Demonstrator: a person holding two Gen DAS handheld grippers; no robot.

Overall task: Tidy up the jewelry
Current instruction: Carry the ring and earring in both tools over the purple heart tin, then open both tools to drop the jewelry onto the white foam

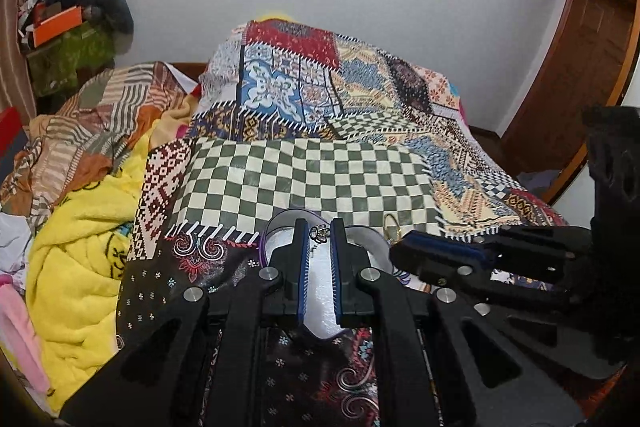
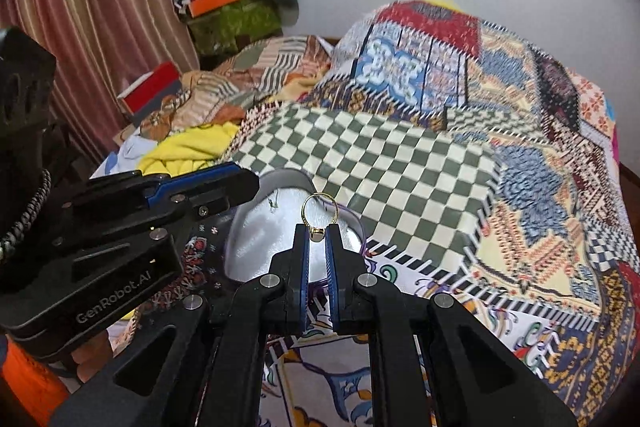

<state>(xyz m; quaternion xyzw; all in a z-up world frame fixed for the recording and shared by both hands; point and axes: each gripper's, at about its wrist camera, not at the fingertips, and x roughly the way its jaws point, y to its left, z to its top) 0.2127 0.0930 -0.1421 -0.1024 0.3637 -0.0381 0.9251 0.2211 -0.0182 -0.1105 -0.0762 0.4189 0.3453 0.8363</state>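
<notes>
A heart-shaped jewelry box with a white lining (image 1: 320, 307) and a purple rim lies on the patchwork bedspread; it also shows in the right wrist view (image 2: 272, 239). My left gripper (image 1: 319, 233) is shut on a small silver piece of jewelry (image 1: 319, 233), held over the box. My right gripper (image 2: 319, 233) is shut on a gold ring (image 2: 320, 213), held just above the box's right side. The right gripper appears in the left wrist view (image 1: 404, 251) with the gold ring (image 1: 391, 225) beyond its tip. The left gripper shows at the left of the right wrist view (image 2: 244, 183).
The bed carries a patchwork quilt with a green checked patch (image 1: 304, 175). A yellow blanket (image 1: 80, 267) and crumpled cloths lie at the left. A cluttered stand with an orange box (image 1: 56, 27) is by the striped curtain (image 2: 80, 27). A wooden door (image 1: 576, 67) is at right.
</notes>
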